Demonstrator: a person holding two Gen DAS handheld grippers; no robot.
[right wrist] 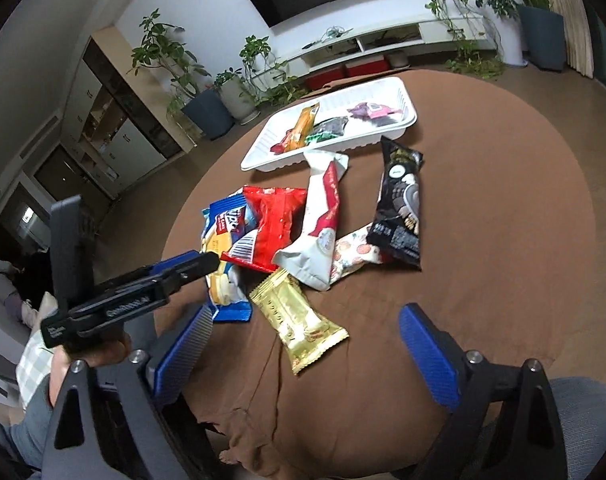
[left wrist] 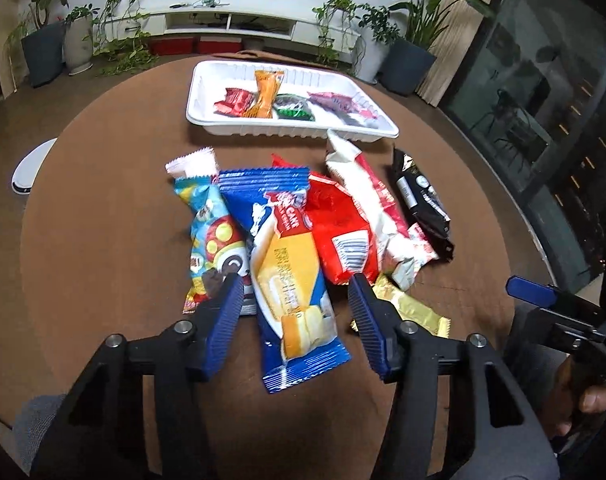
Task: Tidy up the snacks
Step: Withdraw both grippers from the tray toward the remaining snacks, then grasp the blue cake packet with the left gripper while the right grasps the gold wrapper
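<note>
A pile of snack packets lies on the round brown table [left wrist: 103,240]. My left gripper [left wrist: 295,296] is open, its blue fingers on either side of a blue cake packet [left wrist: 291,276], close above it. Beside it lie a cartoon packet [left wrist: 215,248], a red packet [left wrist: 339,228], a white-red packet [left wrist: 367,200], a black packet [left wrist: 421,200] and a gold packet [right wrist: 299,320]. My right gripper [right wrist: 307,332] is open and empty, near the gold packet at the table's front. A white tray [left wrist: 207,92] at the back holds several small snacks.
The brown tablecloth [right wrist: 263,420] is wrinkled at the near edge. A white object [left wrist: 29,168] lies at the table's left edge. Potted plants [left wrist: 43,52], a TV stand and a glass wall surround the table. The person's legs are below.
</note>
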